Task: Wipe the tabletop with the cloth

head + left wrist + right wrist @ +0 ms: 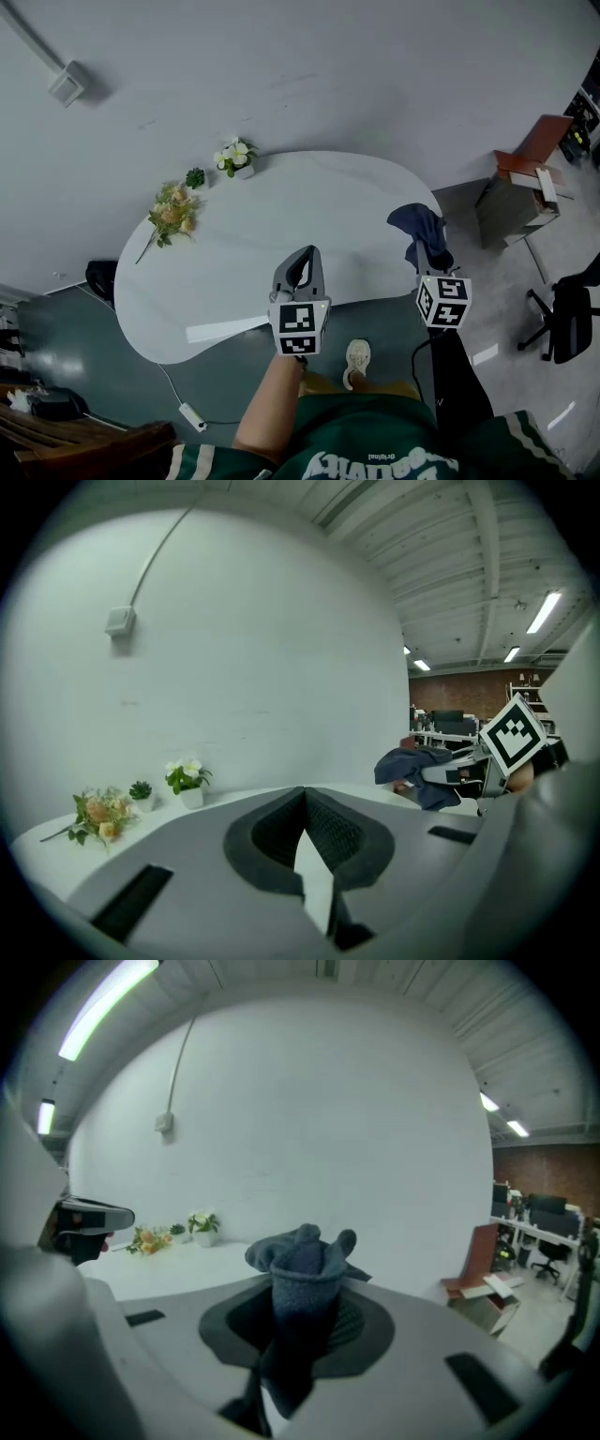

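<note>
We have our right hand-held gripper [436, 267] pinching the bunched dark cloth [305, 1279], lifted over the near edge of the white worktop [281, 225] ahead, probably ready to wipe, while our left hand-held gripper [302, 267] hovers beside it, jaws pressed together, empty.

The table [244, 253] stands against the wall [328, 75]. Along the table's far left edge, a bouquet [171, 214], a plant [195, 177] and a flowerpot [236, 156] sit in a row. The left gripper [302, 261] is above the table's near edge. At the table's right end, the right gripper [428, 253] clamps the cloth [419, 225]. A cabinet [521, 195] and a chair [572, 319] stand well right of the table.
</note>
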A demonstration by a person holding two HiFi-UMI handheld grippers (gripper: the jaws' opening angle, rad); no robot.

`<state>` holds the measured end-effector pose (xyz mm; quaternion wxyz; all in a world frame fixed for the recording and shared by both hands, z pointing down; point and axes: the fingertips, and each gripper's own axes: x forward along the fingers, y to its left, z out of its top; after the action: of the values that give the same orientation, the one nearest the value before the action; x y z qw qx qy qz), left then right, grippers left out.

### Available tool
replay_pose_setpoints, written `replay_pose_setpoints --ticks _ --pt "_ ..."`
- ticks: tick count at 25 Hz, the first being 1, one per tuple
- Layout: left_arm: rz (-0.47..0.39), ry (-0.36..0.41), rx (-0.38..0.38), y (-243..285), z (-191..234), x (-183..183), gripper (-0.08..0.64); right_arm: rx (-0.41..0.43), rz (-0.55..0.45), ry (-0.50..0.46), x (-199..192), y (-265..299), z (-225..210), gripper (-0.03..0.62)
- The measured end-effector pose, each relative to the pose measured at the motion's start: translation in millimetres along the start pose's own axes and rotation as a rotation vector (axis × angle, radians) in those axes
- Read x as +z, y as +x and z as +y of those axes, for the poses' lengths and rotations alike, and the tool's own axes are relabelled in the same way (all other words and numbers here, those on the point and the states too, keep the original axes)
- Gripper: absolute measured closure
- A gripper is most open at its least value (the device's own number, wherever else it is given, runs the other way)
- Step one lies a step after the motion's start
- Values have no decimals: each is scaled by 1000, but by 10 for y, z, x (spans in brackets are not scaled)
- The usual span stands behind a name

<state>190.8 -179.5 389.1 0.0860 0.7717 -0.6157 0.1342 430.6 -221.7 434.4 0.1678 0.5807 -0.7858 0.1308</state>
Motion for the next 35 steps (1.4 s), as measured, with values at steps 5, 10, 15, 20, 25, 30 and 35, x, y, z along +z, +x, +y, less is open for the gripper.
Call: replay_pose_setpoints --ticks 5,10,15,20,25,30,35 --pt "-123 -8 -12 -316 329 524 563 45 -148 -65 702 -196 532 499" --pt "-202 39 -32 -587 616 895 563 50 -250 -98 1196 -464 961 500" --pt "-254 75 -72 -818 872 1077 563 13 -295 -122 1376 -673 1307 499" --pt "-285 87 -110 -997 1102 1108 563 -62 -288 -161 1387 -776 1601 500" --pt "-308 96 -142 -1115 1225 1074 563 -98 -289 -162 1316 -882 1832 500" --pt "-315 108 -177 -1182 1274 1032 563 -124 -284 -175 1291 -955 1966 500" --pt "-331 106 -206 -1248 1314 1013 563 -140 -301 -178 1328 -1021 2072 500"
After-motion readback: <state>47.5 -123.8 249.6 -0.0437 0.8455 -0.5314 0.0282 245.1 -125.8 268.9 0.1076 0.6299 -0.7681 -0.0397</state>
